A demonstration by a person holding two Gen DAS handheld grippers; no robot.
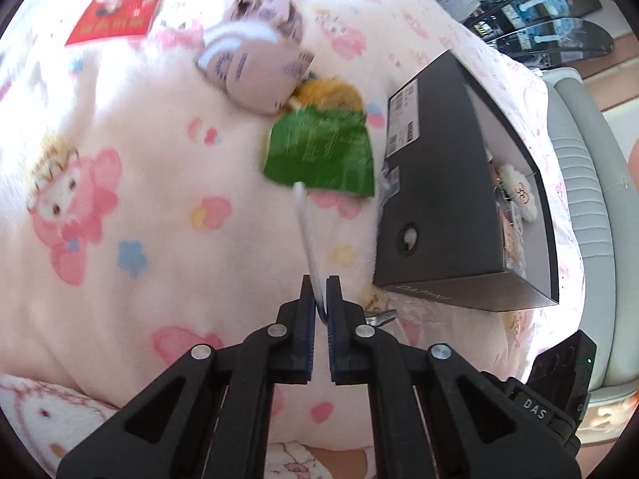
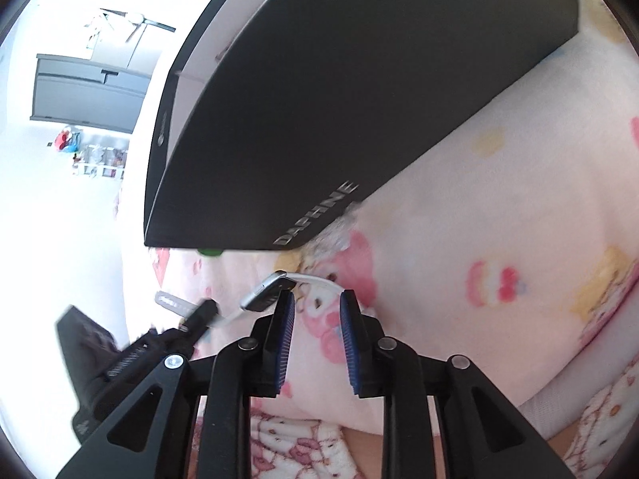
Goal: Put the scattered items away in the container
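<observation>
Closest to us, our left claw (image 1: 319,291) is clamped on a thin white cable (image 1: 305,231), pinched near one end so that the rest of it juts out ahead, ready to be carried across to the box. Our right claw (image 2: 317,303) stands parted with nothing between its pads; the cable's silver plug (image 2: 265,291) lies just beside its left fingertip, which we take to mean the cable is now the left claw's to carry.

Just beyond, the dark grey cardboard shoebox (image 1: 435,183) sits open on the bed, with a white plush toy (image 1: 519,191) already inside, so we judge the tidying partly done. Beside the box's long wall lie a green foil snack packet (image 1: 323,151), a brown furry toy (image 1: 327,92) and a pale pink printed pouch (image 1: 255,64), close together; a red printed card (image 1: 120,12) lies well apart, farther off.

Everything rests on a fluffy pink-and-white cartoon blanket (image 1: 139,139), soft and uneven. Farther still, we see a grey padded bed edge (image 1: 579,167), and in the right wrist view a bright white room with grey cabinets (image 2: 88,92).
</observation>
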